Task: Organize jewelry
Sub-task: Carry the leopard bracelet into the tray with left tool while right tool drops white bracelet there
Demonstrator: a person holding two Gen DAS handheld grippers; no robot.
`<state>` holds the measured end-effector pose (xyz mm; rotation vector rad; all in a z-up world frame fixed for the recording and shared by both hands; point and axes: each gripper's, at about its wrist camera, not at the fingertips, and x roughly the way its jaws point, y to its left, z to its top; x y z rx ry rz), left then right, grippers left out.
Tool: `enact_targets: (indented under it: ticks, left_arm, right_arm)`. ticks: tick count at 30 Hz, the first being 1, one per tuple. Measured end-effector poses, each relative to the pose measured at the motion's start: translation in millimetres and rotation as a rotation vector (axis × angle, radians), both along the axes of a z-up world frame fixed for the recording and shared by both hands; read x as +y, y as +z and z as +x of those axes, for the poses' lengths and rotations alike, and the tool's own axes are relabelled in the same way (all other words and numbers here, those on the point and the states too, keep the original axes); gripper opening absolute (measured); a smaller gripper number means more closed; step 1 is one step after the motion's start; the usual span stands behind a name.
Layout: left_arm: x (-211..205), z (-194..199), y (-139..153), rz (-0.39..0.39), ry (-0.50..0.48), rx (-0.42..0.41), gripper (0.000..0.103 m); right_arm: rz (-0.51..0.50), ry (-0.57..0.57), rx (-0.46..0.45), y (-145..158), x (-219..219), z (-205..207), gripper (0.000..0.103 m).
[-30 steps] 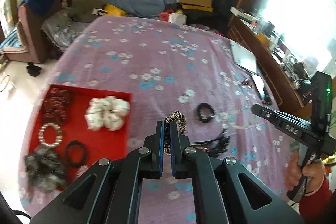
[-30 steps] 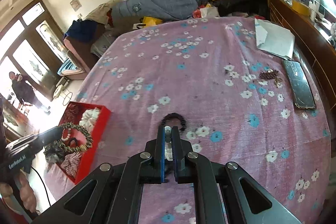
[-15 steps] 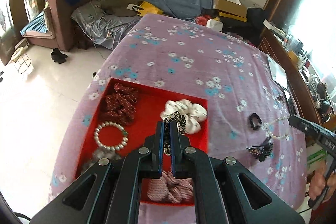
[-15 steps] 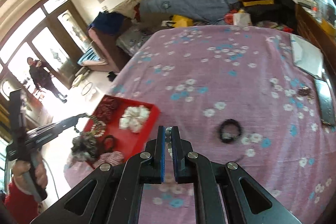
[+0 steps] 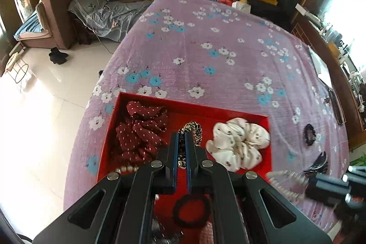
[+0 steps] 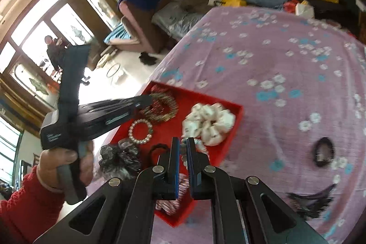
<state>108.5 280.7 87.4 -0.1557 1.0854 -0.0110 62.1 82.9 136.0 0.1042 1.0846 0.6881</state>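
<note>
In the left wrist view the left gripper (image 5: 180,141) covers most of the tray (image 5: 146,98): the leopard scrunchie (image 5: 194,129) vanishes between its fingers, the pearl bracelet (image 5: 127,168) peeks out only as a few beads at the tray's left wall, and the black hair tie (image 5: 191,212) is half masked. Right of the tray, the right gripper (image 5: 329,184) and its bead strand (image 5: 286,177) are smeared, cut by the edge. In the right wrist view the strand (image 6: 183,150) is mostly pinched out of sight, the tray's near corner (image 6: 178,220) sits behind the fingers, and the dark clips (image 6: 308,200) right of the tray blur beyond telling.
</note>
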Motion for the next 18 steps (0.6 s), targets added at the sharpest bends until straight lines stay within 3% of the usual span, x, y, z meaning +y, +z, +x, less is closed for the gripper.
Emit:
enact_targets:
  ticks: [6, 10, 18]
  left_arm:
    - [6.0, 18.1, -24.7, 0.003, -0.021, 0.042, 0.005]
    - [7.2, 27.8, -34.9, 0.007, -0.021, 0.057, 0.005]
    - [3.4, 31.3, -34.3, -0.027, -0.012, 0.065, 0.013]
  right_arm:
    - [0.049, 0.019, 0.102, -30.6, 21.1, 7.9, 0.007]
    - [-0.045, -0.016, 0.135, -61.1, 28.5, 16.8, 0.007]
    - [-0.144, -0.004, 0.082, -70.9, 36.4, 9.7, 0.008]
